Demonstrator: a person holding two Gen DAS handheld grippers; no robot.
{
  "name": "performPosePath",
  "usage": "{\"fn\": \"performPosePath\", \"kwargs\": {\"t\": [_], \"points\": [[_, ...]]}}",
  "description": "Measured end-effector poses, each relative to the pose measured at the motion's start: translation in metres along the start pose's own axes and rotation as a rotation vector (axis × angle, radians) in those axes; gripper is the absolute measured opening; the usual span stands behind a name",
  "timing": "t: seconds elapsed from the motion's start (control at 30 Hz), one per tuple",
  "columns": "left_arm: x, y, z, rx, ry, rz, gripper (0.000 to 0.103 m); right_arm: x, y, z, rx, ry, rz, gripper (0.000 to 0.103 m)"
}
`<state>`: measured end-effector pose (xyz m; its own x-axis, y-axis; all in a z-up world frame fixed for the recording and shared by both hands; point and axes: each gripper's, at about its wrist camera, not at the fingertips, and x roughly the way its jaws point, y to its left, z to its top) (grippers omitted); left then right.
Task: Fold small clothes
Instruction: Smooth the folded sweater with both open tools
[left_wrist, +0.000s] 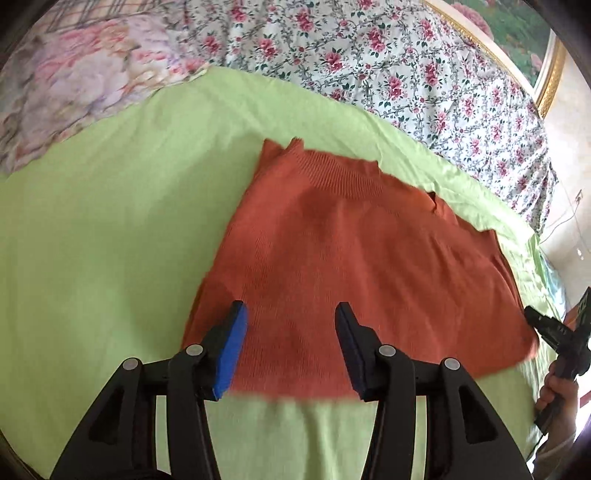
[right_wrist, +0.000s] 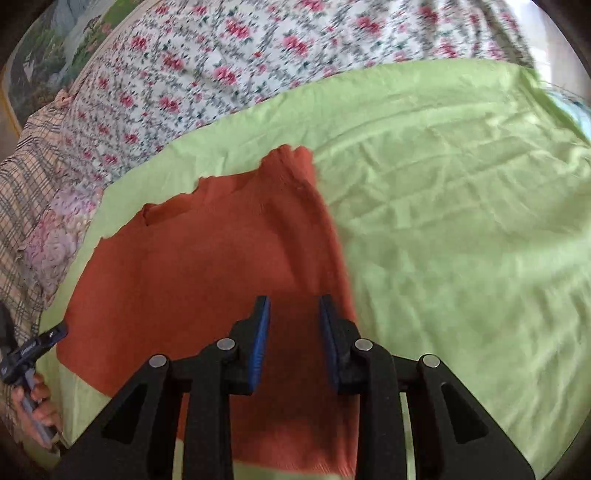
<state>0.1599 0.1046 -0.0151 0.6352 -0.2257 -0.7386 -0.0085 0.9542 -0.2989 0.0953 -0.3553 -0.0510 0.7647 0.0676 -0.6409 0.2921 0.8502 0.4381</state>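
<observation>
1. Rust-orange knit top (left_wrist: 354, 258) lies flat on the green sheet (left_wrist: 110, 240), ribbed collar at the far edge; its near hem sits right under and betw. both sets of jaws.
2. Left gripper (left_wrist: 291, 332): jaws apart, nothing pinched, blue pads clear of the knit. It hangs over the hem's left portion.
3. Right gripper (right_wrist: 293, 328): jaws part-open w/ a narrower gap, also empty, cloth seen betw. them but not clamped. The top's right side edge runs just beyond its right jaw.
4. Step, as I read it: betw. folds. Sides look already tucked in (trapezoid outline, no sleeves showing), so the hem-to-collar fold prob. comes next.
5. Next move needs: both grippers down onto the near hem corners, pinch all layers, lift together, carry fwd to the collar w/o skewing.
6. Hard to tell: layer count, whether sleeves are tucked under, and the hem itself, blurred and partly behind the gripper bodies. Only a hand (left_wrist: 557, 387) of the person shows; floral bedding (left_wrist: 369, 55) beyond is smeared.
</observation>
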Motion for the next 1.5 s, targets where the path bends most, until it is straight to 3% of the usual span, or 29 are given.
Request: {"fn": "performPosePath", "kwargs": {"t": [0.2, 0.57, 1.0, 1.2, 1.3, 1.33, 1.43, 1.5], "points": [[-0.028, 0.009, -0.036, -0.047, 0.003, -0.040, 0.055, -0.038, 0.011, -0.023, 0.033, -0.059, 0.064, 0.035], [-0.018, -0.007, -0.061, -0.093, 0.069, -0.120, 0.065, -0.049, 0.052, -0.058, -0.030, -0.003, 0.162, 0.042], [0.009, 0.014, -0.029, -0.251, 0.034, -0.142, 0.073, -0.048, 0.059, -0.074, -0.017, 0.046, 0.202, 0.048], [0.023, 0.011, -0.014, -0.251, -0.012, -0.069, 0.073, -0.048, 0.054, -0.072, 0.000, 0.042, 0.218, 0.052], [0.029, 0.005, -0.007, -0.232, -0.023, -0.021, 0.069, -0.043, 0.051, -0.071, 0.015, 0.052, 0.230, 0.052], [0.030, 0.005, -0.006, -0.231, -0.026, -0.014, 0.063, -0.041, 0.051, -0.071, 0.016, 0.055, 0.233, 0.052], [0.034, 0.003, 0.000, -0.223, -0.023, -0.012, 0.027, -0.038, 0.049, -0.070, 0.023, 0.060, 0.244, 0.052], [0.030, -0.006, 0.005, -0.181, -0.026, -0.003, 0.015, -0.037, 0.048, -0.068, 0.025, 0.060, 0.253, 0.052]]}}
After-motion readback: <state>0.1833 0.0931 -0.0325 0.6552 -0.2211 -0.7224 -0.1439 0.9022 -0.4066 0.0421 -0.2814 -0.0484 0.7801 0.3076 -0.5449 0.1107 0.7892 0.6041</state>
